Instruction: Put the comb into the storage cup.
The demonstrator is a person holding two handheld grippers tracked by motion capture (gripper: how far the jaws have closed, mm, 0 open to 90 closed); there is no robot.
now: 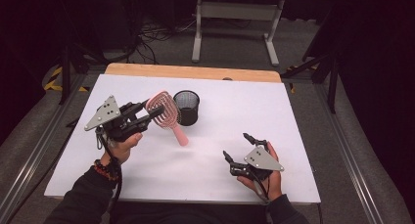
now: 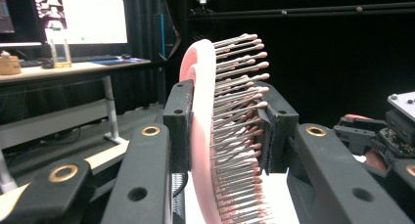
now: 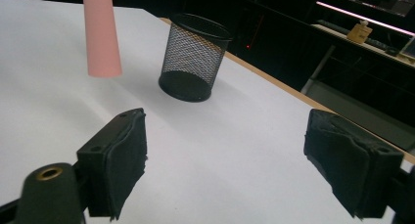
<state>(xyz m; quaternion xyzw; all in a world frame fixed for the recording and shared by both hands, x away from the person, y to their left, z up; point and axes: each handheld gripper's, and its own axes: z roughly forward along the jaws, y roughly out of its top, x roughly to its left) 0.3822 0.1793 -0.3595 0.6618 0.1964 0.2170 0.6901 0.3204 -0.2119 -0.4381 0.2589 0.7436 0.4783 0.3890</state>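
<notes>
A pink hairbrush (image 1: 165, 114) hangs above the white table, head up and handle pointing down to the right. My left gripper (image 1: 149, 115) is shut on its head; in the left gripper view the pads clamp the pink frame and bristles of the hairbrush (image 2: 203, 131). A black mesh cup (image 1: 186, 107) stands upright just right of the brush. My right gripper (image 1: 237, 146) rests low over the table's near right, jaws wide open with nothing between them. Its own view shows the mesh cup (image 3: 193, 57) ahead and the brush handle (image 3: 101, 33) hanging at upper left.
The white table top (image 1: 274, 116) has a wooden strip (image 1: 195, 71) along its far edge. Beyond it stands a white desk frame (image 1: 235, 18) on grey floor. Metal rails run along both sides of the table.
</notes>
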